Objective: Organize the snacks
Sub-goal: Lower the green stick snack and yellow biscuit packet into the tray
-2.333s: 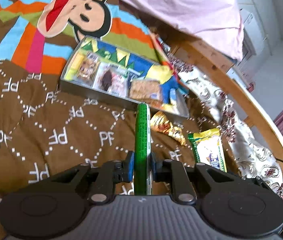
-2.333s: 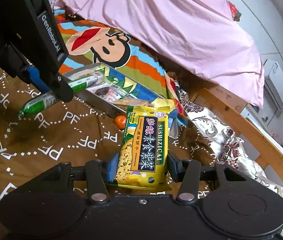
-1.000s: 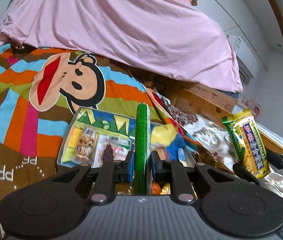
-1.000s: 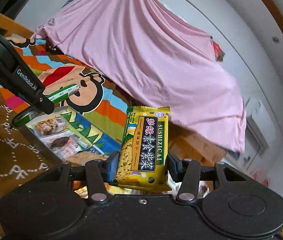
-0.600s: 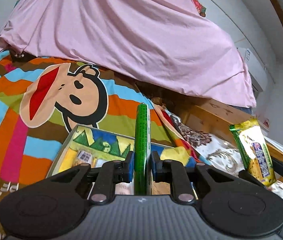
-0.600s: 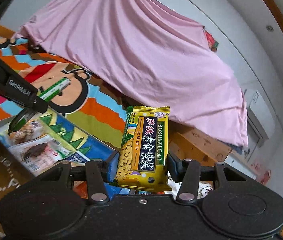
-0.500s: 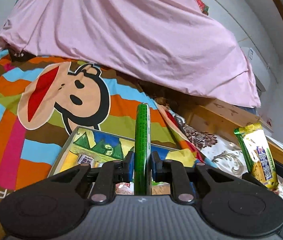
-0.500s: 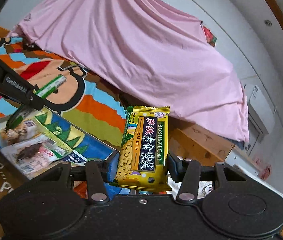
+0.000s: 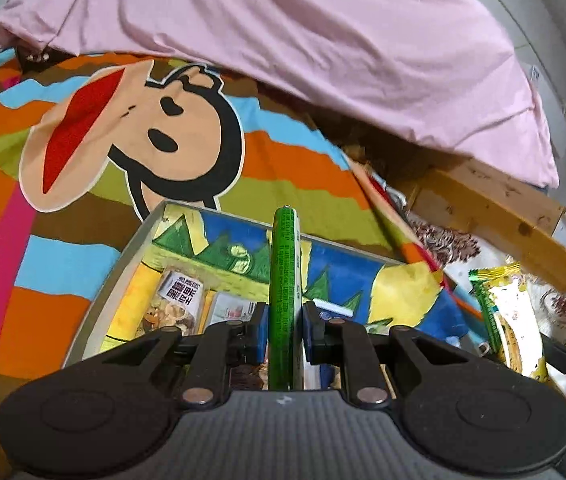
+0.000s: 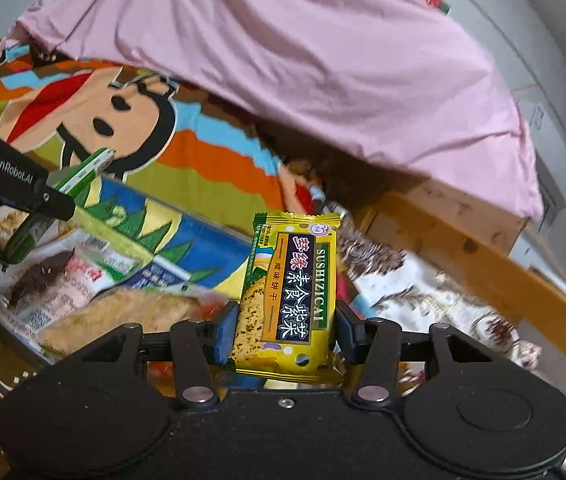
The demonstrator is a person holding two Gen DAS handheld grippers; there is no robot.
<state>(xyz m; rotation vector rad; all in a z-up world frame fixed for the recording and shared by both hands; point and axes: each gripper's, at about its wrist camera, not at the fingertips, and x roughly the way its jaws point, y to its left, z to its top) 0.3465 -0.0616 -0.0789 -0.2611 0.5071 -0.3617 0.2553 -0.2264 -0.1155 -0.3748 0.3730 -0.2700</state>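
The left gripper (image 9: 283,338) is clamped tight on a thin green stick snack (image 9: 284,280), lower centre, above the tray (image 9: 123,256). The right gripper (image 10: 286,334) grips a yellow biscuit packet (image 10: 289,300) reading "SUSHIZICAI".

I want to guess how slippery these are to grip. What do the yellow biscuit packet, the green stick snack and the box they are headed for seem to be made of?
Yellow biscuit packet: glossy printed plastic film, judging by its sheen and crimped, serrated end. Green stick snack: smooth, tight plastic casing, slightly shiny. Box: looks like thin grey card or metal with a colourfully printed inside; which one is hard to tell.
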